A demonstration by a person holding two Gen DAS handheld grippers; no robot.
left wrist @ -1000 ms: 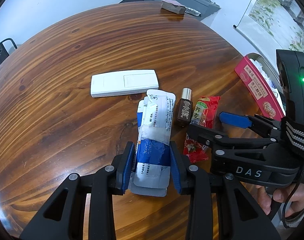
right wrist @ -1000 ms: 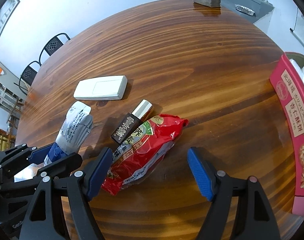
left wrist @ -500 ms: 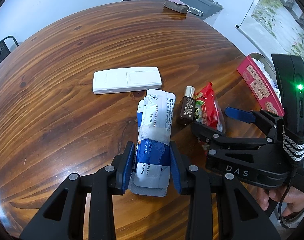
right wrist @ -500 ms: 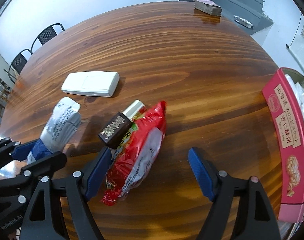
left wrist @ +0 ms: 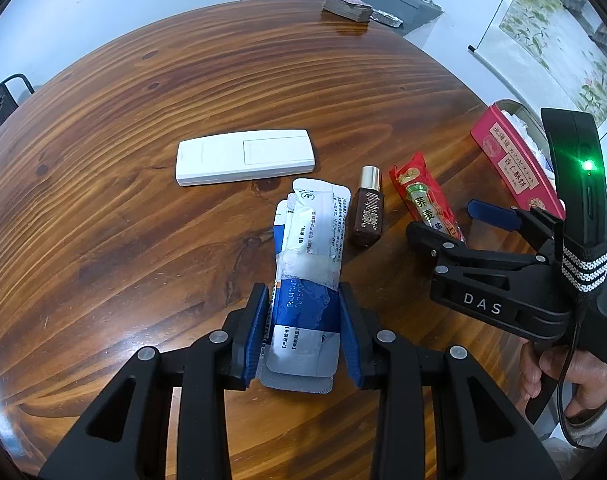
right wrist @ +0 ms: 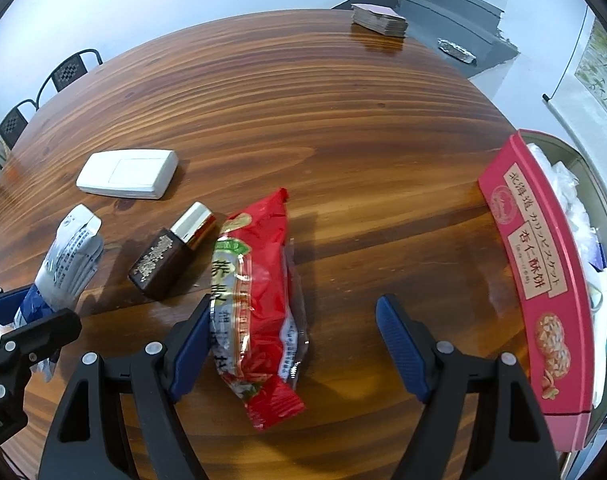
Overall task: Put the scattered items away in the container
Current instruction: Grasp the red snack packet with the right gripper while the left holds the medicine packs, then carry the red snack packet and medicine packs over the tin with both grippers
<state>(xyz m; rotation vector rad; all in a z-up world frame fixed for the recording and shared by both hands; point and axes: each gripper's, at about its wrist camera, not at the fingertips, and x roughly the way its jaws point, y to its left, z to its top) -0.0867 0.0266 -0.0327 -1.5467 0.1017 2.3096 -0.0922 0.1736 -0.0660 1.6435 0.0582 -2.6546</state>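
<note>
Left wrist view: left gripper (left wrist: 303,330) is clamping the blue end of a bundle of white medicine sachets (left wrist: 309,264), whose far end is resting on the wooden table (left wrist: 143,120). Lying alongside are a brown bottle (left wrist: 367,216) with a gold cap and, beyond the sachets, a white remote (left wrist: 245,156). The pink biscuit-box container (left wrist: 511,160) is sitting at the table's right edge.

Right wrist view: right gripper (right wrist: 291,344) is standing wide open, straddling the red snack packet (right wrist: 255,304); its left pad is touching the wrapper while the right pad is well apart. The packet looks soft and slippery, so closing squarely across its middle, clear of the bottle (right wrist: 171,252), is advisable. The container (right wrist: 539,280) is waiting near, to the right.
</note>
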